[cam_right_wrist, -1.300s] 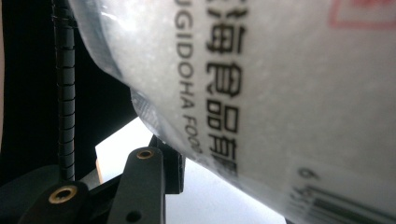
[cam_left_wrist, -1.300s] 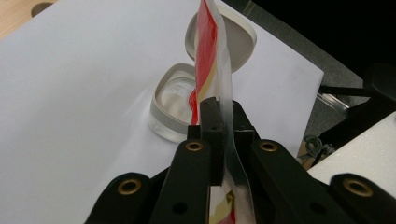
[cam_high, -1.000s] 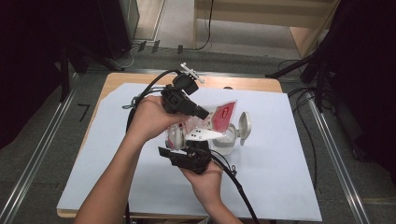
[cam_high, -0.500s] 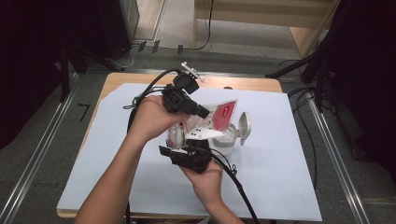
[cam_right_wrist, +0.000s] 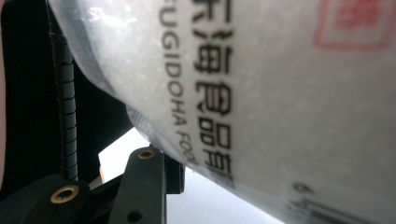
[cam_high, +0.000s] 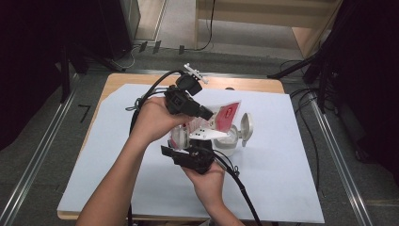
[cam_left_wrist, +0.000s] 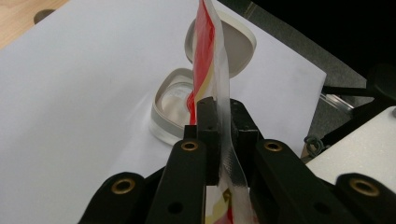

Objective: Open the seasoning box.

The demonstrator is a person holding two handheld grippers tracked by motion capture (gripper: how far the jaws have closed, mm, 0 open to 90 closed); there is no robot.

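Observation:
A red and white pouch point(cam_high: 226, 115) with a clear edge hangs tilted over a small white container point(cam_high: 229, 141), whose flip lid point(cam_high: 246, 128) stands open. My left gripper point(cam_high: 207, 114) comes from above left and is shut on the pouch's clear edge point(cam_left_wrist: 223, 109). In the left gripper view the container point(cam_left_wrist: 175, 105) and its lid point(cam_left_wrist: 238, 44) lie just beyond the jaws. My right gripper point(cam_high: 188, 141) reaches up from below and is shut on the pouch's lower part. Up close, the printed pouch point(cam_right_wrist: 261, 84) lies over one black finger point(cam_right_wrist: 144, 179); the other finger is hidden behind it.
A white sheet point(cam_high: 282, 179) covers the wooden table point(cam_high: 244, 84). Black cables point(cam_high: 150, 92) trail from both grippers across the left and front. A white foam block point(cam_left_wrist: 359, 144) sits off the sheet's right edge in the left gripper view.

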